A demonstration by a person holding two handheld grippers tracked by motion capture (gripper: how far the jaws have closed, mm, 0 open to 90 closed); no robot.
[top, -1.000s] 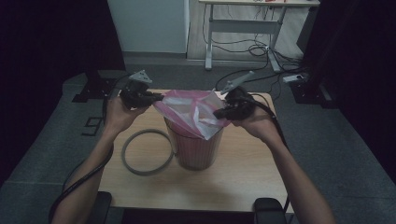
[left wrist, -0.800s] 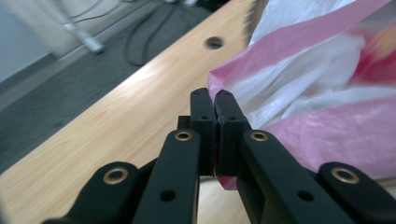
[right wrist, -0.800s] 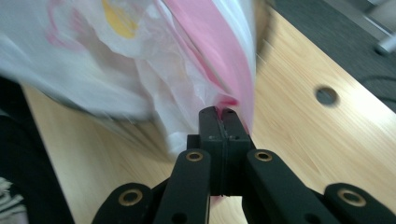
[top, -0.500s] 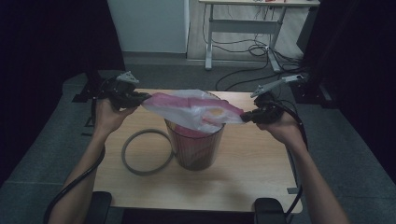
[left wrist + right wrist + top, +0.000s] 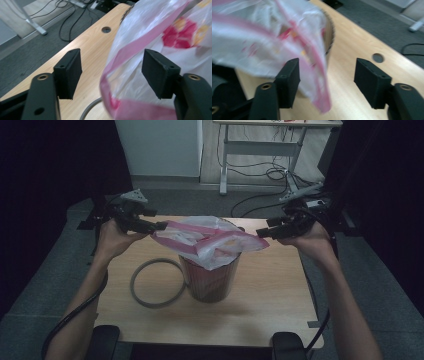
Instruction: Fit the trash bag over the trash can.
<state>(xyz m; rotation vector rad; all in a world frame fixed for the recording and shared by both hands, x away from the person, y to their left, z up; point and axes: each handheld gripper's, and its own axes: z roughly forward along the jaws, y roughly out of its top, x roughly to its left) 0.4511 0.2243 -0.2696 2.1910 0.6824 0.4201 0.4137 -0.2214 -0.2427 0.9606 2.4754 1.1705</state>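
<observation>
Having just been opening, both tongs, left [image 5: 159, 225] and right [image 5: 260, 233], stand apart, seemingly off the plastic bag [image 5: 210, 240], which could slump off the bin [image 5: 210, 280].

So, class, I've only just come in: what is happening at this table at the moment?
A person with a hand-held gripper in each hand is fitting a pink-and-white plastic bag over a small round bin on the wooden table. The left hand-held gripper and right hand-held gripper have just been opening; the bag's edges hang loose between their jaws, unpinched. A grey ring lies beside the bin.
</observation>
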